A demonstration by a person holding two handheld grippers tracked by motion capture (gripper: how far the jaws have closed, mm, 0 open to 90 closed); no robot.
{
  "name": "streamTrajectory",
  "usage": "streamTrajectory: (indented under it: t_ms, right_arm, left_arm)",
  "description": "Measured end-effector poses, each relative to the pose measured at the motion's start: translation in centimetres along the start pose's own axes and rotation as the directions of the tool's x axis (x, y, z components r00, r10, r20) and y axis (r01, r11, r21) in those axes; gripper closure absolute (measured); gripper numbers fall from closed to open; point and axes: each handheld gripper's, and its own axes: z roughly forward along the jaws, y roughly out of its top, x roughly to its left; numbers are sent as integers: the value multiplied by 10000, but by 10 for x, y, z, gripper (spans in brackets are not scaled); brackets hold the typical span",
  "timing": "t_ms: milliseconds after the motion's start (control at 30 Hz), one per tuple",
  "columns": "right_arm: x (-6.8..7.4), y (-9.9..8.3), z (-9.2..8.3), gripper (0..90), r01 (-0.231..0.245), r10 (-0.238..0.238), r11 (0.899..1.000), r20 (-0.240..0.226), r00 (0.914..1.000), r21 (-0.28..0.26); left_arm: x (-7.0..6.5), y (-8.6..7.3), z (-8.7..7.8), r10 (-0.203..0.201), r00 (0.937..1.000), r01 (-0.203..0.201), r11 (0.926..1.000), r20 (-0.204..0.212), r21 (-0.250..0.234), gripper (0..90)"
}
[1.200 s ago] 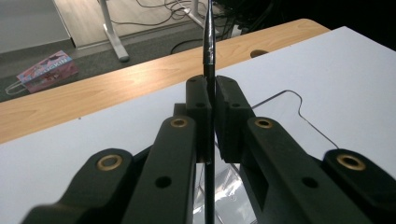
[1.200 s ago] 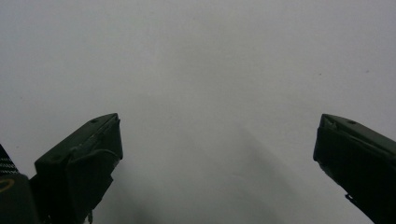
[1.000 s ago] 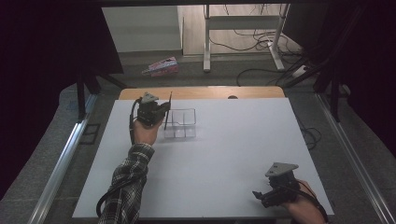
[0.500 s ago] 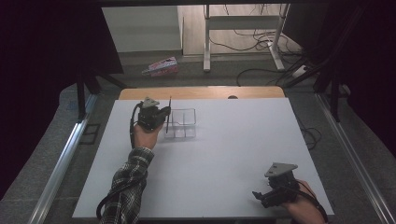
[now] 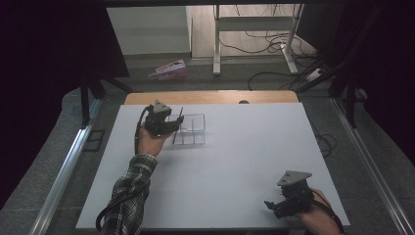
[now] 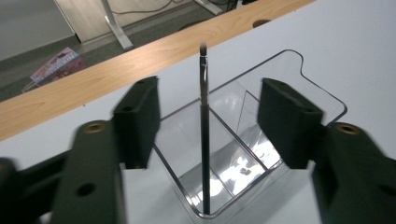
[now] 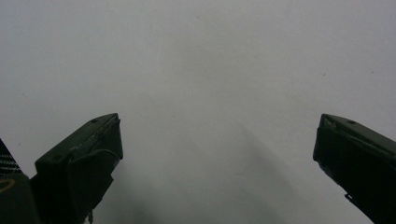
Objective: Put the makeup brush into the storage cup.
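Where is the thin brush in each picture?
High view: the brush leans in the clear box, upper left on the table, beside the left gripper.
Left gripper view: it stands in the middle, between that gripper's open jaws, which have just been opening, untouched, its foot in the box's near corner.
Right gripper view: white table lies between the open jaws.
Shared landmark: the clear box.

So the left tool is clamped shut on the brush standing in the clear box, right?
Not quite. In the left gripper view the left tool has just been opening; its jaws stand apart, clear of the brush. The brush does stand in the clear box.
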Motion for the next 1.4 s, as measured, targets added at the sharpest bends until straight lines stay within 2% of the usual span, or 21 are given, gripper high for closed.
streamTrajectory:
  t_ms: [233,367,467,800,933,1100,1200,1400]
  right_arm:
    - [0,0,0,12,11,-11,10000,6,10000,8]
    - [0,0,0,12,-2,2,10000,12,10000,14]
    - [0,0,0,12,-4,4,10000,13,10000,19]
    - [0,0,0,12,14,-14,10000,27,10000,34]
    - [0,0,0,12,35,-35,10000,25,10000,54]
    - [0,0,0,12,27,-27,10000,24,10000,58]
    - [0,0,1,11,23,-23,10000,24,10000,59]
    - [0,0,1,11,41,-41,10000,39,10000,78]
  left_arm:
    - [-2,2,0,129,9997,-132,9998,214,166,190]
    - [-3,2,0,42,9994,-53,9995,333,322,89]
    - [-3,3,-2,-78,9981,67,9998,609,183,54]
    - [-4,2,-8,-220,9941,188,9993,1061,310,8]
    - [-4,0,-11,-386,9908,356,9990,1296,258,3]
    - [-4,-1,-15,-420,9895,376,9987,1383,343,0]
    - [-5,-1,-17,-240,9909,186,9990,1326,419,0]
    - [-6,-4,-20,-146,9921,84,9987,1248,505,0]
